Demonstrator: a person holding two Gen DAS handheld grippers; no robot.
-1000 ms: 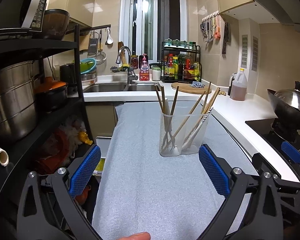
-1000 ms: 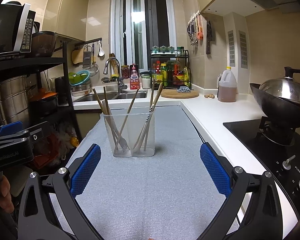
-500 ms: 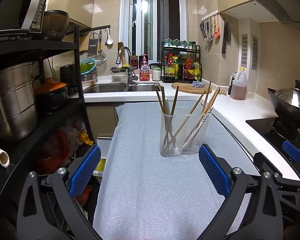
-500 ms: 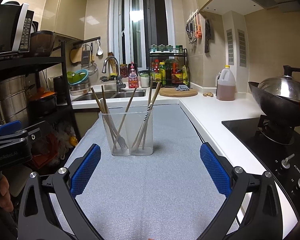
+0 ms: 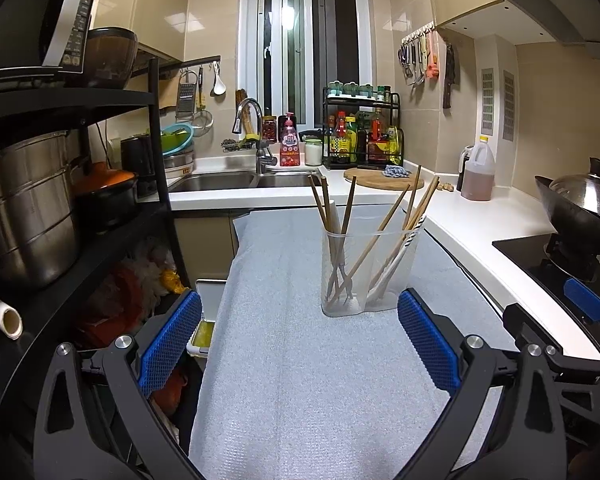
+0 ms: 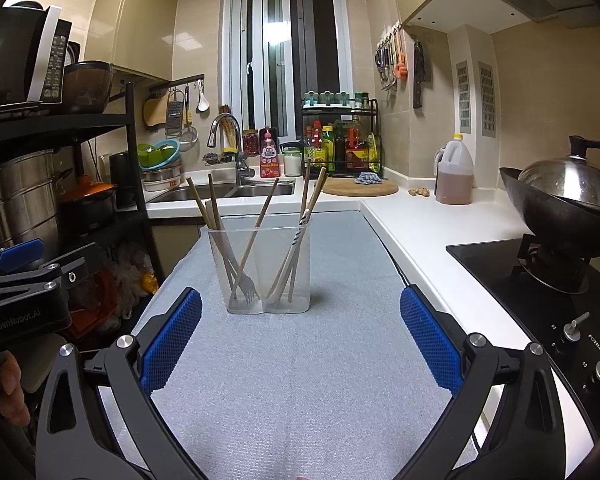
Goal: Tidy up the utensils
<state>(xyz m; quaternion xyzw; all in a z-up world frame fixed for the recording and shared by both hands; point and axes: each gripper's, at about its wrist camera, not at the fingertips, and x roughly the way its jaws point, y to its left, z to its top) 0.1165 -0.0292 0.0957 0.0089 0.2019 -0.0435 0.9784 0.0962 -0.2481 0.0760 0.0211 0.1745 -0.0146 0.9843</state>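
Note:
A clear plastic two-compartment utensil holder point(image 5: 370, 276) stands upright on the grey mat point(image 5: 300, 380); it also shows in the right wrist view point(image 6: 268, 270). It holds several wooden chopsticks point(image 6: 256, 220), a fork point(image 6: 249, 291) in the left compartment and a striped-handled utensil point(image 6: 300, 232) in the right. My left gripper point(image 5: 299, 340) is open and empty, short of the holder and a little left of it. My right gripper point(image 6: 300, 340) is open and empty, short of the holder.
A black shelf rack point(image 5: 60, 216) with steel pots stands at the left. A sink point(image 5: 240, 180), a spice rack point(image 5: 362, 136) and a cutting board point(image 5: 380, 179) are at the back. A wok point(image 6: 568, 200) sits on the black hob point(image 6: 540, 280) at the right.
Both grippers have drawn back a little from the holder and stay open. The utensils in the holder have not moved.

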